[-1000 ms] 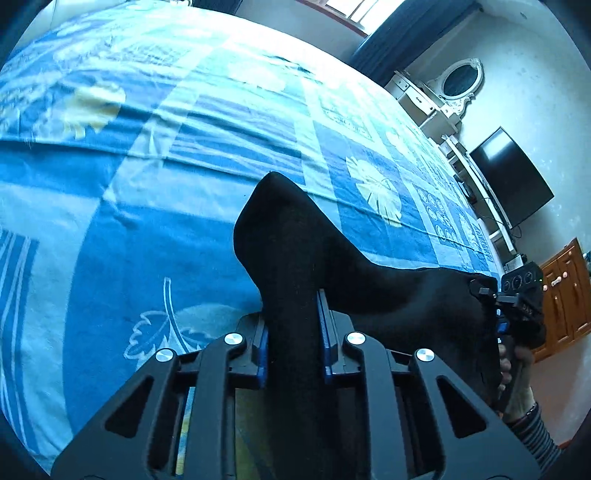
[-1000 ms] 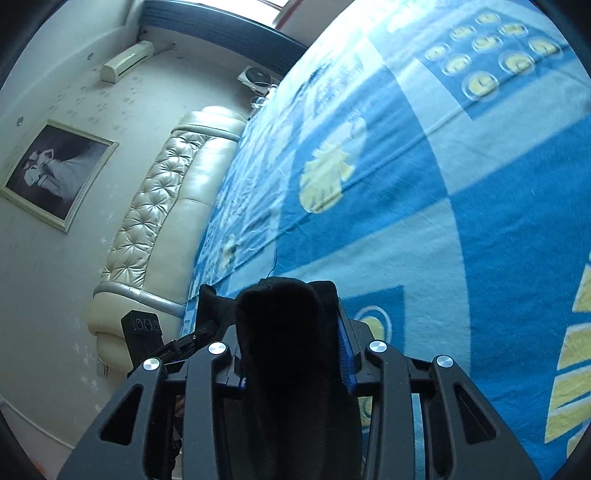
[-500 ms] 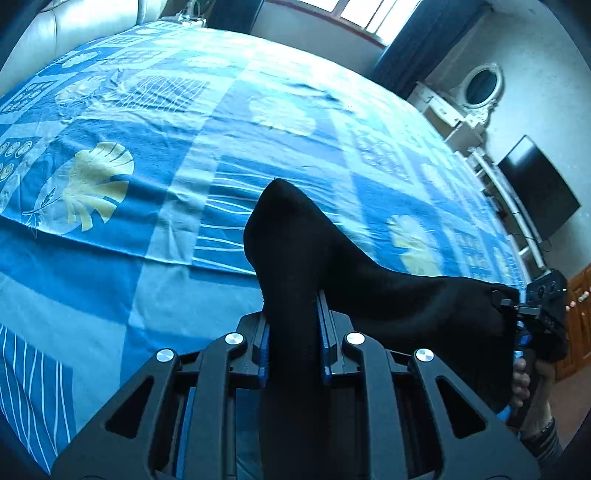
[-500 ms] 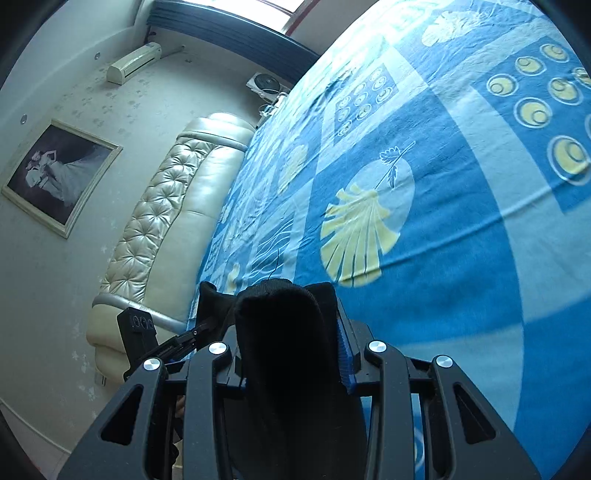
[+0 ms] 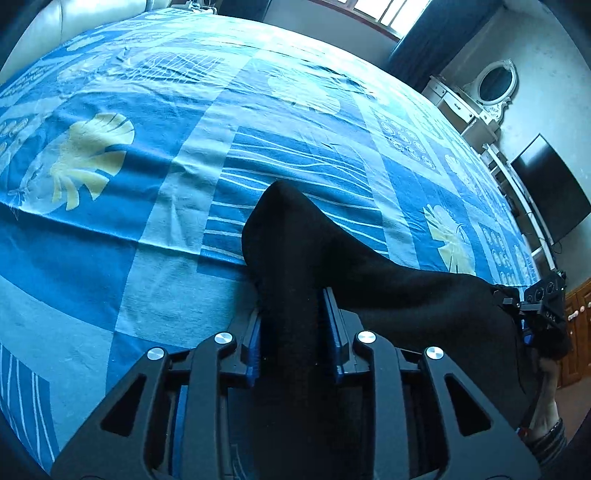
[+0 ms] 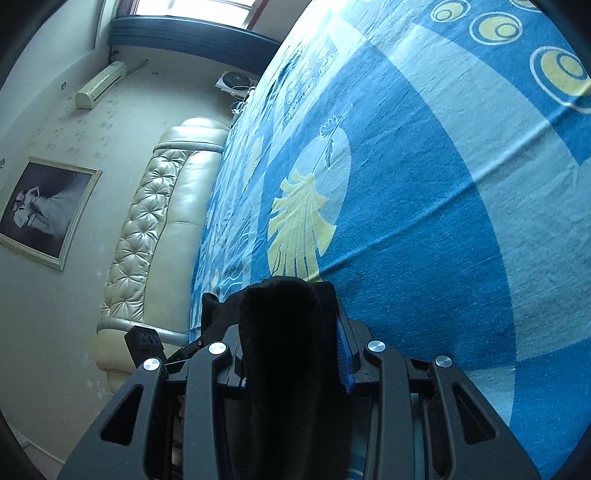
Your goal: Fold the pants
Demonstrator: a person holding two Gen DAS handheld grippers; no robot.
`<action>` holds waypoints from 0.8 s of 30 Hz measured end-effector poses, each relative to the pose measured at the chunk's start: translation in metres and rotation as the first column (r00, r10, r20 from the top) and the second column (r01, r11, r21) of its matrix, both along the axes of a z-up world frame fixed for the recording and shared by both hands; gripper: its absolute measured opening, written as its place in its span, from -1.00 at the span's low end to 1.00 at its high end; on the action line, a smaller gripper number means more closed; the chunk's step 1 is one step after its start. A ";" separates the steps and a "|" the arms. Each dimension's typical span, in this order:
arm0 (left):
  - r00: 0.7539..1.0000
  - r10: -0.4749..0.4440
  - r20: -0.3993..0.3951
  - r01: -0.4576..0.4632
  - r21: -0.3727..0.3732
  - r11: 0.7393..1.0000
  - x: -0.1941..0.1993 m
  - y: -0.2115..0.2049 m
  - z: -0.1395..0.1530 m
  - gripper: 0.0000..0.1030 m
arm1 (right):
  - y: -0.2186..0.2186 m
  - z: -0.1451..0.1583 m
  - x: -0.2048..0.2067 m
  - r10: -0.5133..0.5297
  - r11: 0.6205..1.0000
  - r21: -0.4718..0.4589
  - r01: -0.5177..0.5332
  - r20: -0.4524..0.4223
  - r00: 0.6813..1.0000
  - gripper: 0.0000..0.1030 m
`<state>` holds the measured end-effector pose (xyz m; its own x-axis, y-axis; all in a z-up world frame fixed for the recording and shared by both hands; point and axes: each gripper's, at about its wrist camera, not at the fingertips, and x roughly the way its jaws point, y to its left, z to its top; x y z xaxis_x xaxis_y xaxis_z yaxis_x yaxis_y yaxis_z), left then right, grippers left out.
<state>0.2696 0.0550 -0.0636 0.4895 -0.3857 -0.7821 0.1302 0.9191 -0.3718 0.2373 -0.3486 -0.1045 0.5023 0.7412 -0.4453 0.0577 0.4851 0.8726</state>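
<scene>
From my left wrist camera: the left gripper (image 5: 293,321) is clamped on a bunched fold of the black pants (image 5: 388,295), the cloth pinched between its blue-padded fingers (image 5: 334,325) and rising in a peak toward twelve o'clock. From that peak the fabric stretches taut toward four o'clock, where my right gripper (image 5: 543,314) holds its far end at the frame's edge, a hand (image 5: 546,391) in a striped cuff below it. The pants hang above the blue patterned bedspread (image 5: 147,184); whether any part of them touches it I cannot tell from this angle. Beyond the bed, at two o'clock, stand a white dresser with an oval mirror (image 5: 495,85) and a dark wall television (image 5: 546,195); a window (image 5: 384,14) glows at one o'clock.

From my right wrist camera: the right gripper (image 6: 291,343) is closed on the pants (image 6: 288,350), a thick dark roll filling the gap between its fingers (image 6: 345,354) and jutting toward twelve o'clock. At nine o'clock of that roll, the left gripper (image 6: 147,343) shows as a small black block with cloth running to it. The bedspread (image 6: 443,221), with its yellow shell motif, fills the right half of the frame. A cream tufted headboard (image 6: 155,229) runs up at ten o'clock, with a framed portrait (image 6: 44,210) on the wall at nine o'clock, an air conditioner (image 6: 99,85) above, and a small white fan (image 6: 236,81) near the bed's far corner.
</scene>
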 end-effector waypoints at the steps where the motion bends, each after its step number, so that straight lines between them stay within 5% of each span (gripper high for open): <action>1: 1.000 0.001 -0.002 -0.001 -0.005 1.000 0.001 0.001 0.000 -0.44 | 0.000 0.000 0.000 -0.001 1.000 0.001 0.001 0.000 1.000 -0.33; 17: 1.000 -0.004 -0.004 0.004 -0.004 1.000 0.001 0.002 -0.001 -0.42 | -0.004 0.000 0.000 -0.005 1.000 0.000 0.005 0.005 1.000 -0.33; 24: 0.998 0.055 -0.004 -0.055 0.004 0.998 -0.013 0.011 0.010 0.36 | -0.005 0.011 -0.006 -0.010 0.999 0.040 0.010 0.002 1.000 0.08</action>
